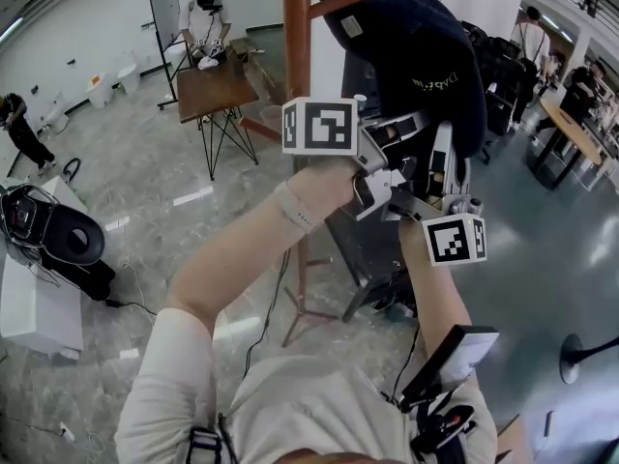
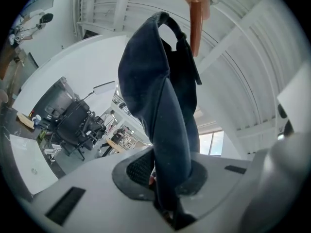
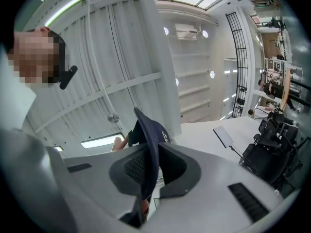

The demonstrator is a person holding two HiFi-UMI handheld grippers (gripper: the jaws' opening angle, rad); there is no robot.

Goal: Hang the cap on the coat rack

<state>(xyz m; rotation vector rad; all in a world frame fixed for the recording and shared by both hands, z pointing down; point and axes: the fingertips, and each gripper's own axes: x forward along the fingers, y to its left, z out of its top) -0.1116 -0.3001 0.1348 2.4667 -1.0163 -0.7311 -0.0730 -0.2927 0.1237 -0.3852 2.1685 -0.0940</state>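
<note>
A dark navy cap [image 1: 416, 56] is held high beside the coat rack's brown pole [image 1: 297, 37]. Its top edge sits just under a wooden peg [image 1: 343, 0] that slants out from the pole. My left gripper [image 1: 401, 129] is shut on the cap's fabric from the left; in the left gripper view the cap [image 2: 155, 91] rises from between the closed jaws [image 2: 167, 178] toward the peg [image 2: 194, 13]. My right gripper [image 1: 445, 167] holds the cap from below. In the right gripper view the cap's edge [image 3: 150, 144] is pinched between the jaws [image 3: 148, 174].
The rack's splayed feet [image 1: 300, 307] stand on the grey floor right in front of me. A wooden table [image 1: 215, 90] with a person behind it stands at the back left. Black office chairs [image 1: 498, 66] and a long desk [image 1: 571, 129] are at the right, a white box [image 1: 39, 307] at the left.
</note>
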